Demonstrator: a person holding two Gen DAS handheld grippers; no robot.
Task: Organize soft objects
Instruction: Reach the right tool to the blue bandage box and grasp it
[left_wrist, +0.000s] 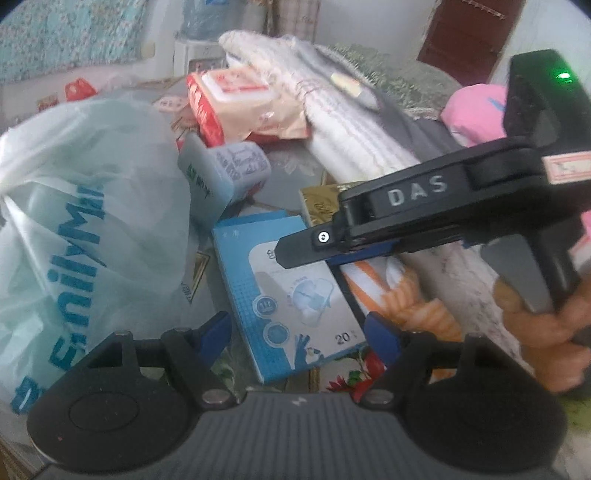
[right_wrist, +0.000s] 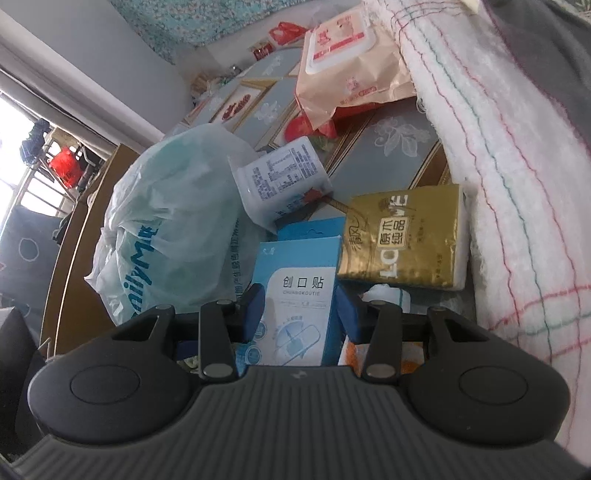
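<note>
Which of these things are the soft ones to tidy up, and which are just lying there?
Likely for the job:
striped towel
gold tissue pack
wet wipes pack
small white tissue pack
plastic bag
blue plaster box

Just lying about:
red packets at the far end
flowery tablecloth

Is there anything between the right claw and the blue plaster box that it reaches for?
Nothing visible stands in the way. The blue plaster box already sits between the two fingers of the right claw, with no object in the gap. The gold tissue pack lies beside the box, and the white plastic bag on its other side.
</note>
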